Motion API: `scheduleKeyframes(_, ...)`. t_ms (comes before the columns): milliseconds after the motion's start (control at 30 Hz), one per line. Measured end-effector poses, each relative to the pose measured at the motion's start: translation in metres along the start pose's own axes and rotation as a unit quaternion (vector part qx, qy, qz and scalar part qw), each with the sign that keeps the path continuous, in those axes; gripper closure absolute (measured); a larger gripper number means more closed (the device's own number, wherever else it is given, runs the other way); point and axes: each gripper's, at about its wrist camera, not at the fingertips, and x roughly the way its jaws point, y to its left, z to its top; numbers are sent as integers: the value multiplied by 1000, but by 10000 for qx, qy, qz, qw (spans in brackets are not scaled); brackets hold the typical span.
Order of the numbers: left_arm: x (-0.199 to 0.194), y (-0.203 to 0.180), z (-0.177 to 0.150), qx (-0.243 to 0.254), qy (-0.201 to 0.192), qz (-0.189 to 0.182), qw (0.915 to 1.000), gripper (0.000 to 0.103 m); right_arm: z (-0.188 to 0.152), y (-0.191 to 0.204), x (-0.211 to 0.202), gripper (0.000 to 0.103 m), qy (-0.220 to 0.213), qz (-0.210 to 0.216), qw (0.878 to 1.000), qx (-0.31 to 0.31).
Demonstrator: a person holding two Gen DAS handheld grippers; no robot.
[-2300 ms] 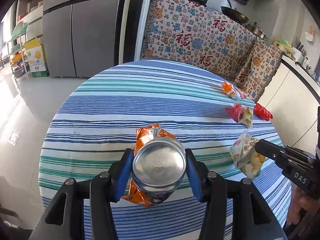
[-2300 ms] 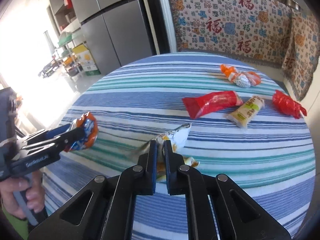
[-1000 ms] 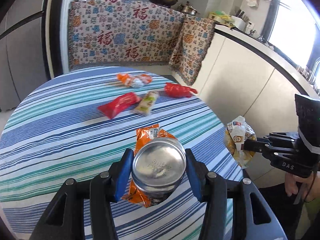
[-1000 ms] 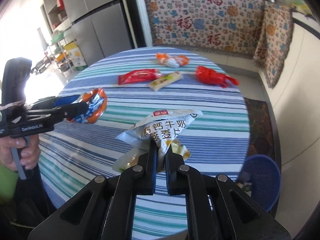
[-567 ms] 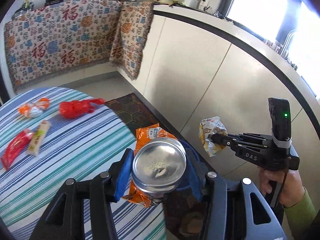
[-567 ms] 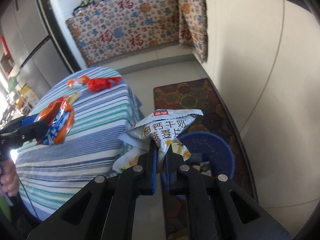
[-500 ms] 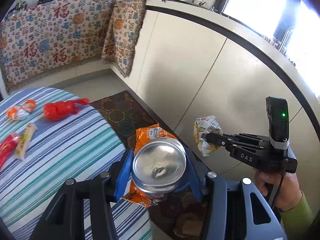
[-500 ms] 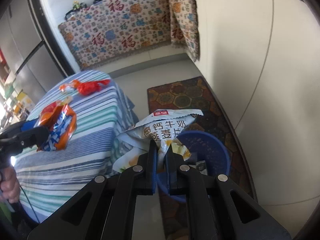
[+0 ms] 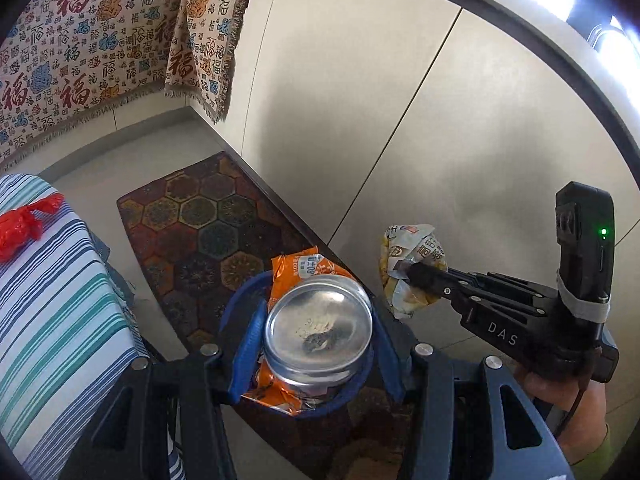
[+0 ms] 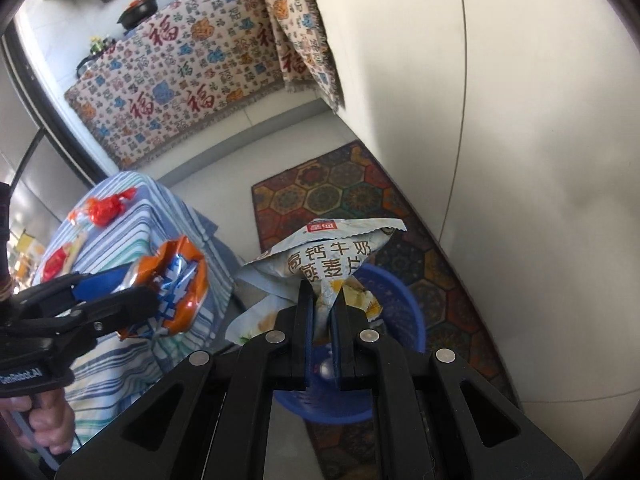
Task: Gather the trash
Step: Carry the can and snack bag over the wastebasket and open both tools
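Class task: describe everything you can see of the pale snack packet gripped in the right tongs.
The pale snack packet is a crinkled, glossy foil-like wrapper, whitish-blue with dark Chinese print, a red logo, a zigzag top edge and yellow lower down. The right tongs pinch its middle, shut on it. It hangs in the air above the blue bin, touching nothing else visible.

Basket (image 10: 404,304) stands on the floor, on the near end of the rug (image 10: 332,196), between the desk (image 10: 132,216) at left and the cabinet wall (image 10: 520,120) at right. Left hand-held gripper (image 9: 316,332) carries a can (image 9: 318,326) over the basket; right hand-held gripper (image 10: 323,312) carries a wrapper (image 10: 332,256) above it. More wrappers (image 10: 104,210) lie on the desk. Patterned cloth (image 10: 188,76) hangs behind.
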Motion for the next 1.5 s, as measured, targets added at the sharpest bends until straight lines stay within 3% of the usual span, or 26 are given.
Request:
scheduleKeyframes(133,15,-3,3,-27,71,-52,10000,51,2,-4,4,96,31,-2,10000,72)
scheduleKeyframes(233,24,-1,6,-84,105,-318,9994,50,5,-5,7,91,-54,14,10000,74)
scheduleKeyframes(267,28,1,7,-124,140,-405,9990,41,4,-5,7,89,-82,24,9999,72)
scheduleKeyframes(300,30,2,8,-186,146,-450,9987,35,4,-5,7,85,-101,46,9999,68)
scheduleKeyframes(333,31,4,10,-226,107,-456,9986,35,4,-6,7,78,-115,51,9999,82)
scheduleKeyframes(500,32,7,14,-358,71,-506,9981,35,6,-4,5,70,-202,22,9997,99)
scheduleKeyframes(667,18,8,7,-219,-60,-351,9991,35,7,0,-4,46,-426,-90,9990,70)
scheduleKeyframes(867,-30,17,-24,-76,-244,24,9997,35,7,19,-16,28,-742,-276,9967,-187)
scheduleKeyframes(1133,-108,75,-101,-363,-444,831,9949,35,-5,68,-24,23,-1001,-177,9912,-843)
scheduleKeyframes(1300,-155,137,-149,-787,-449,1436,9855,35,-31,127,-19,21,-935,198,9838,-1514)
scheduleKeyframes(1500,-201,218,-193,-1459,-482,2023,9672,35,-76,225,-6,18,-483,821,9689,-2283)
